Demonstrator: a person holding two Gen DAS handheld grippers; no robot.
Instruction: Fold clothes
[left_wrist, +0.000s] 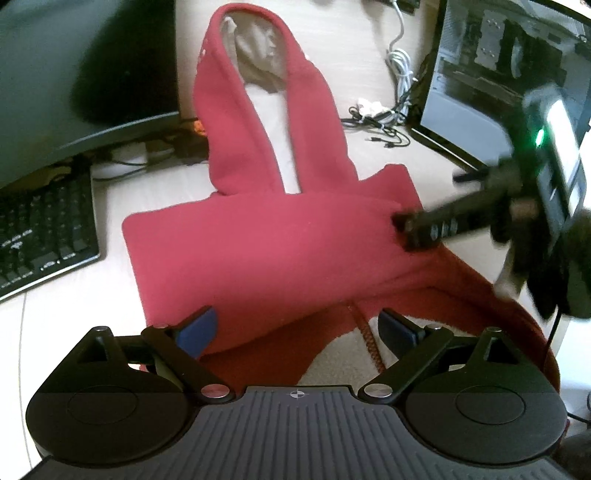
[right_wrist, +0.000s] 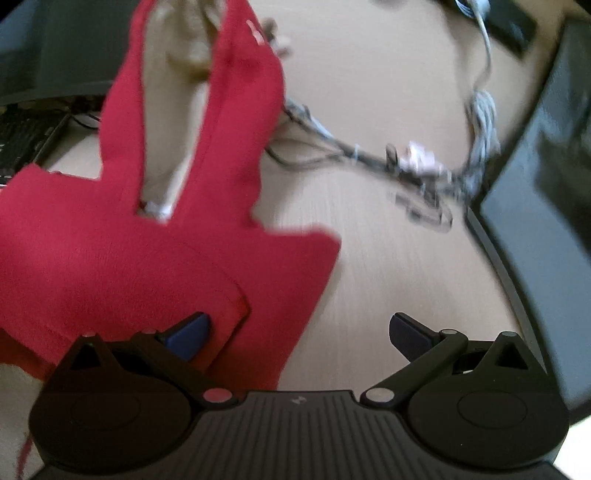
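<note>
Left wrist view: your left gripper (left_wrist: 297, 330) stands with its jaws spread wide and nothing between the blue pads (left_wrist: 197, 332). It hovers over the near edge of the red hoodie (left_wrist: 266, 240), which lies on the light wooden desk (left_wrist: 362, 74). The body of the garment is folded across into a broad band, and two red sleeves (left_wrist: 229, 122) run away from it toward the far side. An orange drawcord (left_wrist: 364, 332) lies on the cream lining just ahead of the pads. Your right gripper (left_wrist: 404, 229) comes in from the right, its tip touching the right end of the folded band; it is blurred and you cannot tell its jaw state from here. A black keyboard (left_wrist: 48, 229) sits at the left under a dark monitor (left_wrist: 85, 70); white cables (left_wrist: 400, 62) lie far right beside a second screen (left_wrist: 491, 74).

Right wrist view: your right gripper (right_wrist: 299, 332) shows its jaws wide apart and empty. The left pad (right_wrist: 188, 334) is over the hoodie's (right_wrist: 110, 258) right corner, the right pad (right_wrist: 410, 336) over bare desk (right_wrist: 388, 277). The sleeves (right_wrist: 240, 122) extend far left. A cable tangle (right_wrist: 417, 166), blurred, lies far right.
</note>
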